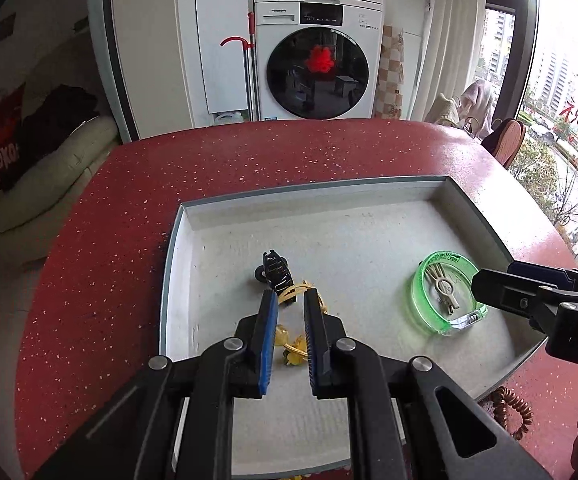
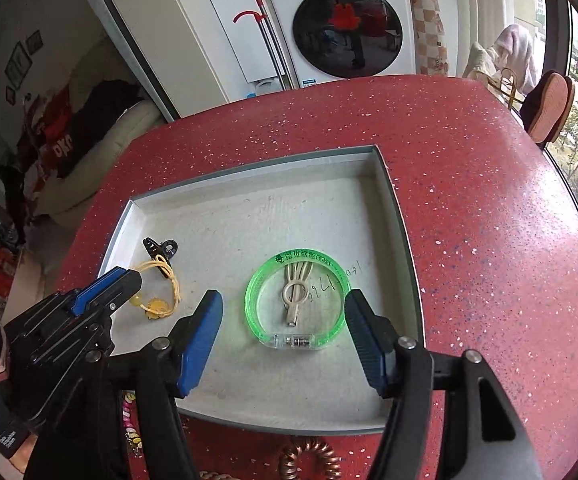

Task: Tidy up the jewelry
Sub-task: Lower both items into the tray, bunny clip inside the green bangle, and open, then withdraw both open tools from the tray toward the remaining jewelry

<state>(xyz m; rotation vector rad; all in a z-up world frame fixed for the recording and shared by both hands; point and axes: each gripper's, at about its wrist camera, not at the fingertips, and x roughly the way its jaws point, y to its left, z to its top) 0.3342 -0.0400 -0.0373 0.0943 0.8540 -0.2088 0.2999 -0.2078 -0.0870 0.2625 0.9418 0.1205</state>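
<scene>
A shallow grey tray (image 1: 225, 210) (image 2: 393, 184) lies on the red table. In it are a black hair clip (image 1: 276, 270) (image 2: 160, 249), a yellow elastic cord with yellow beads (image 1: 295, 344) (image 2: 161, 294), and a green translucent bangle (image 1: 435, 268) (image 2: 297, 260) with a beige hairpin (image 1: 445, 290) (image 2: 295, 296) inside it. My left gripper (image 1: 291, 300) (image 2: 129, 276) is slightly open, empty, over the yellow cord. My right gripper (image 2: 283, 300) is wide open above the near side of the bangle; it enters the left wrist view from the right (image 1: 489, 284).
A brown spiral hair tie (image 1: 515, 412) (image 2: 309, 462) and a colourful bead string (image 2: 131, 428) lie on the red speckled table (image 1: 249, 156) (image 2: 489, 220) near the tray's front edge. A washing machine (image 1: 317, 60) stands beyond the table.
</scene>
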